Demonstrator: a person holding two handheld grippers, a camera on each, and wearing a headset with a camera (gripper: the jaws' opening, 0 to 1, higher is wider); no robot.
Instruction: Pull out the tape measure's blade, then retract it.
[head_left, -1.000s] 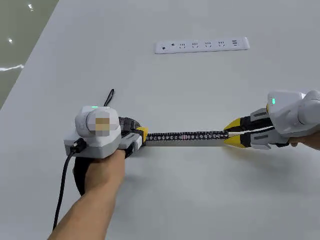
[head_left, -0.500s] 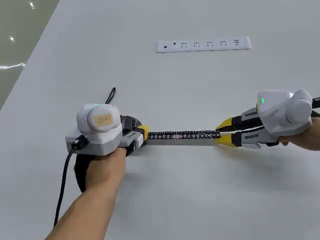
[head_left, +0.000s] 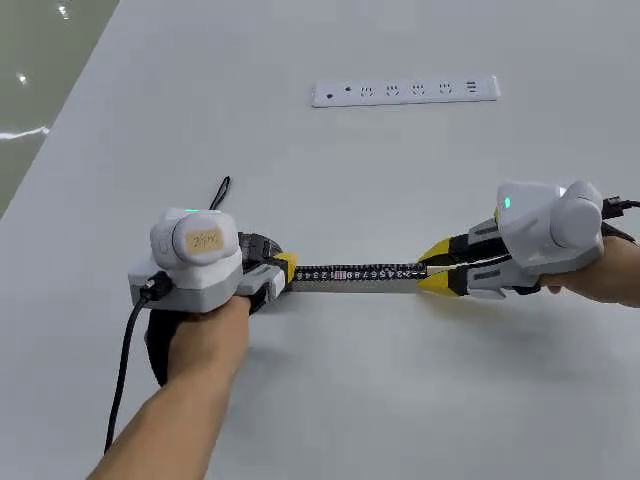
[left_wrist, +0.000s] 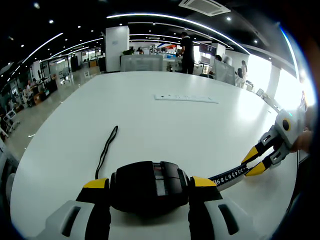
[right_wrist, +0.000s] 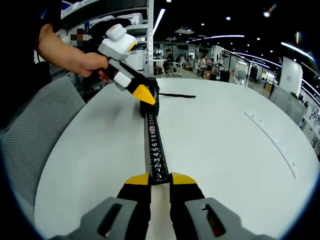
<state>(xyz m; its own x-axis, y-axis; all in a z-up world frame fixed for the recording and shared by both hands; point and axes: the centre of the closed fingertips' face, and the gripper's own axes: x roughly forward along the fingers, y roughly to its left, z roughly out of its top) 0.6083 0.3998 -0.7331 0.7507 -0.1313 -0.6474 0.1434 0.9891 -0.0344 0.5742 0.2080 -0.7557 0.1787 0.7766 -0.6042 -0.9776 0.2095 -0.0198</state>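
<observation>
Closer now: my right hand-held gripper, pinching the blade tip, has slid toward 9 o'clock, feeding it back gently so it won't snap. My left hand-held gripper clamps the case on the table, anchoring it.

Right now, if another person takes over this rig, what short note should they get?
Left gripper: shut on the tape measure, which rests on the table.
Right gripper: shut on the end of the blade.
Done: blade pulled out, straight between the two grippers. It is shorter than a second ago, so retracting has begun.
To do: guide the blade fully back in.
</observation>
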